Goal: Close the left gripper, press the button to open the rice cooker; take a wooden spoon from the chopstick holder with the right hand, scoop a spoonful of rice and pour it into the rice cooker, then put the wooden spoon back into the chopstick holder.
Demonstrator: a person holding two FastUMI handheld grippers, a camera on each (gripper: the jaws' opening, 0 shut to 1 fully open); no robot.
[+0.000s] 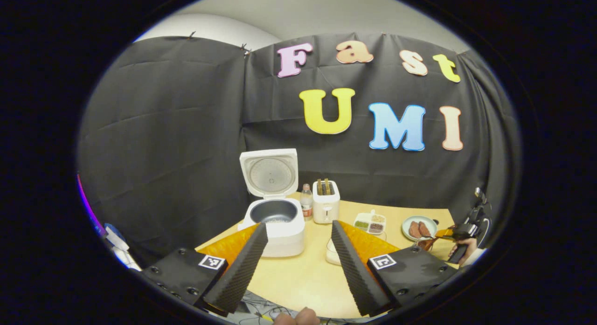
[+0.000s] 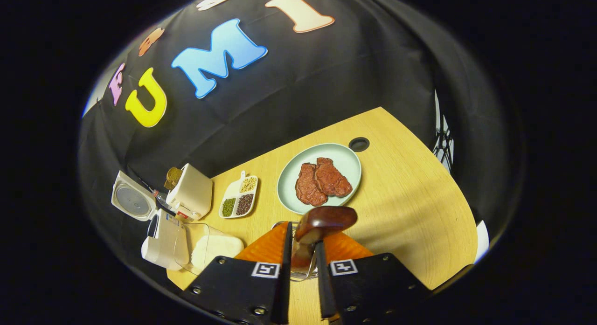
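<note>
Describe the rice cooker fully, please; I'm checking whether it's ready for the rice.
The rice cooker is white, plastic-looking and boxy, standing upright on the wooden table near its left back corner. Its hinged lid stands open, showing a round metal inner plate. The dark inner pot is exposed. Neither gripper touches it.

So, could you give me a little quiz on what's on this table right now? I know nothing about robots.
1. True or false: the lid of the rice cooker is shut.
2. What lies on the round plate? A) two pieces of meat B) slices of bread C) a fried egg
3. Fill in the gap: the right gripper has its jaws closed on a wooden ____.

Key
1. False: the lid stands open.
2. A
3. spoon
</note>
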